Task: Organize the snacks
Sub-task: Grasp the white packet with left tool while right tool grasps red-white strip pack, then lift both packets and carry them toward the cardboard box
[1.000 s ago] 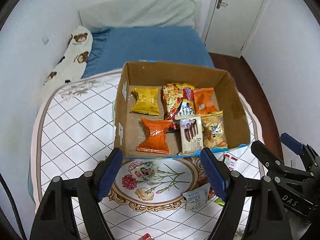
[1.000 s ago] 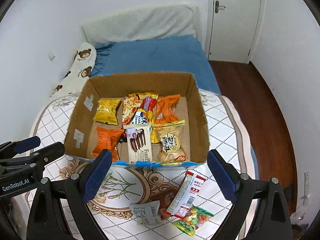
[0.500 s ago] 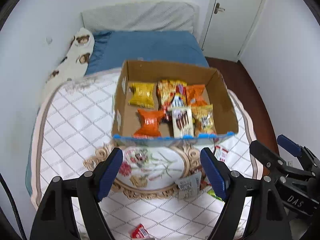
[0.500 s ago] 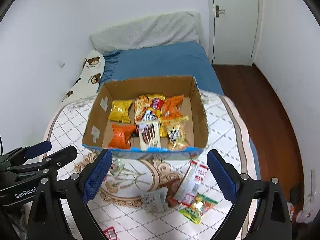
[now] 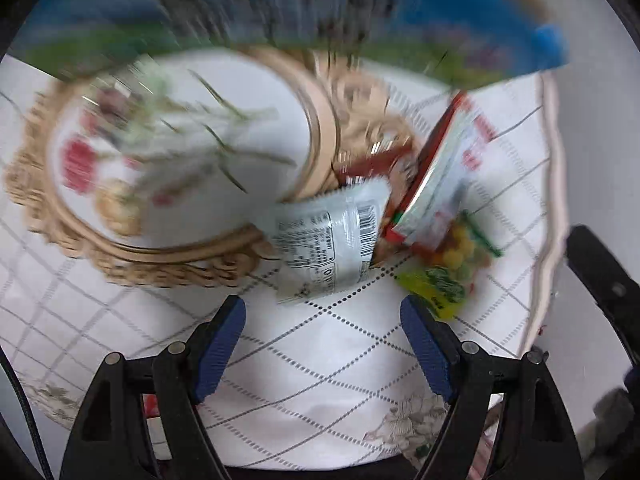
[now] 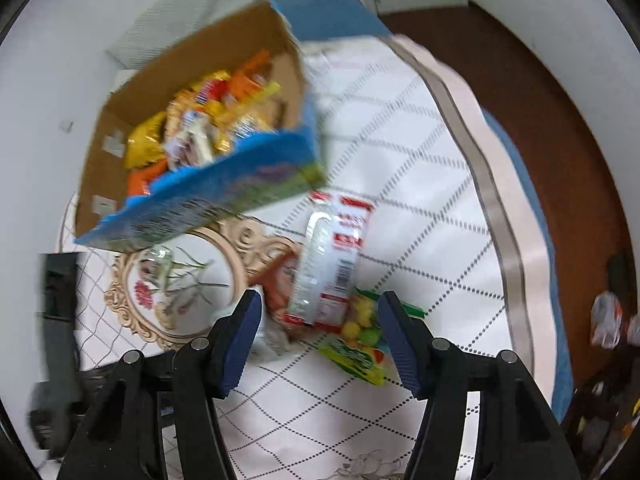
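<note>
While blur smears both views, left claw point(image 5: 322, 322) agape, right claw point(image 6: 320, 318) closing, nothing gripped, above loose snacks point(image 6: 326, 264).

The left gripper point(image 5: 322, 321) and the right gripper point(image 6: 320, 316) look alike: black angular plastic frames, round silver screws at the pivots, and ribbed dark-blue rubber pads point(image 5: 220, 347) lining their fingers.

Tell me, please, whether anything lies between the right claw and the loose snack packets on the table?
Nothing visible does. The right claw, jaws just narrowed with nothing gripped, hangs directly over the red-and-white packet and the green-yellow candy bag. The cardboard box sits beyond them.
</note>
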{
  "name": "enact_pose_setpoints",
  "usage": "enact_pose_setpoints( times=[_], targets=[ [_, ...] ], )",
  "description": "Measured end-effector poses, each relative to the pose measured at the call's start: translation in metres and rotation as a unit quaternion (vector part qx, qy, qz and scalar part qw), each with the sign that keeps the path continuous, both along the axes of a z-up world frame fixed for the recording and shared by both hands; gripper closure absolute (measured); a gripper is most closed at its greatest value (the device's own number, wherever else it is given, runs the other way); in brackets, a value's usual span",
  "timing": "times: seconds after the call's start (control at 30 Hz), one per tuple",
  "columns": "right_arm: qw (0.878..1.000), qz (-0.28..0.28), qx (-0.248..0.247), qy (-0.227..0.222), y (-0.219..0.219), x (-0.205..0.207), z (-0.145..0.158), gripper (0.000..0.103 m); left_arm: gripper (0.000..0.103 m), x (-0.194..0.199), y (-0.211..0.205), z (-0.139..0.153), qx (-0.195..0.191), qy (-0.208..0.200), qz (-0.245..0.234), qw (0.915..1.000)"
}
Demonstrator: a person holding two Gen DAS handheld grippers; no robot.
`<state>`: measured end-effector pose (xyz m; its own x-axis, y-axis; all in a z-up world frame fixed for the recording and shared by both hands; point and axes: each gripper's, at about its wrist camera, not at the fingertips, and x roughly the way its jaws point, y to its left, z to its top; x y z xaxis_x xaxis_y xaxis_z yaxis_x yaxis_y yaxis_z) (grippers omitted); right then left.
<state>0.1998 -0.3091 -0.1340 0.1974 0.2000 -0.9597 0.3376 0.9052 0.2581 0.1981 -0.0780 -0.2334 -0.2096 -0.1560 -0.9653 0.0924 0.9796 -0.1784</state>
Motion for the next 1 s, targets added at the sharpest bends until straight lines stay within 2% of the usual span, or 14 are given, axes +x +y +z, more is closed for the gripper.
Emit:
enact_pose_setpoints(
  times=[0.07, 0.13, 0.17, 0.2, 0.27, 0.5, 0.57, 0.6, 0.73, 0.87, 1.0],
  targets=[
    [1.000, -0.006, 0.006, 0.010, -0.007, 0.002, -0.015, 0.038, 0.024, 0.002, -0.008, -0.024, 0.007, 0.023, 0.000, 0.9997],
    [1.000, -0.009, 0.010, 0.023, -0.009, 0.008, -0.032, 0.038, 0.027, 0.005, -0.012, -0.037, 0.016, 0.018, 0.008, 0.9997],
    [1.000, -0.008, 0.014, 0.027, -0.008, 0.013, -0.040, 0.038, 0.042, 0.007, -0.012, -0.040, 0.021, 0.012, 0.009, 0.9997],
    [0.999, -0.006, 0.019, 0.033, -0.007, 0.018, -0.049, 0.037, 0.048, 0.008, -0.012, -0.042, 0.024, 0.008, 0.010, 0.9996],
    [0.999, 0.001, 0.023, 0.043, 0.000, 0.028, -0.066, 0.036, 0.050, 0.008, -0.008, -0.043, 0.023, 0.003, 0.012, 0.9997],
    [0.996, 0.011, 0.021, 0.083, 0.020, 0.057, -0.114, 0.034, 0.051, 0.005, 0.034, -0.027, 0.071, -0.035, 0.005, 0.9969],
    [0.996, 0.011, 0.014, 0.086, 0.025, 0.056, -0.119, 0.036, 0.051, 0.003, 0.053, -0.025, 0.080, -0.039, 0.014, 0.9959],
    [0.996, 0.014, 0.013, 0.082, 0.028, 0.055, -0.119, 0.041, 0.051, 0.003, 0.057, -0.025, 0.081, -0.038, 0.018, 0.9958],
    [0.995, 0.059, -0.004, 0.080, 0.054, 0.046, -0.115, 0.047, 0.051, -0.002, 0.071, -0.033, 0.072, -0.024, 0.024, 0.9969],
    [0.984, 0.149, -0.038, 0.087, 0.103, 0.020, -0.114, 0.048, 0.049, -0.007, 0.077, -0.045, 0.058, -0.010, 0.035, 0.9977],
    [0.978, 0.178, -0.052, 0.091, 0.127, 0.006, -0.121, 0.046, 0.048, -0.013, 0.079, -0.051, 0.055, -0.009, 0.047, 0.9973]
  ],
)
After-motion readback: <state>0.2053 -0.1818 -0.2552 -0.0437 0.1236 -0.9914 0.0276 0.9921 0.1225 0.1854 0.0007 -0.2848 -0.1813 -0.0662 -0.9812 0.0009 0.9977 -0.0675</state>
